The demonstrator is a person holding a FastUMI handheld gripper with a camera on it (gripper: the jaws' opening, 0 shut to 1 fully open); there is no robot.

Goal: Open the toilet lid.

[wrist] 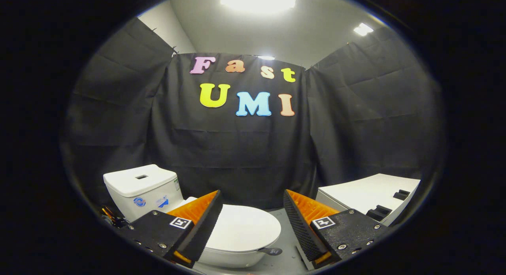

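The hand-held gripper (251, 221) hangs with its fingers spread wide and nothing between them. The toilet lid (241, 229) lies flat and closed on the bowl, just ahead of and below the fingers, partly behind the left one; the cistern (140, 188) stands beyond it. A small dark tab (272, 251) sticks out at the lid's front rim, near the right finger. Best, I judge, to drop to that front edge, catch the rim or tab from beneath, then swing the lid up in an arc towards the cistern, not straight up. A white cabinet (367, 196) sits well off to the right
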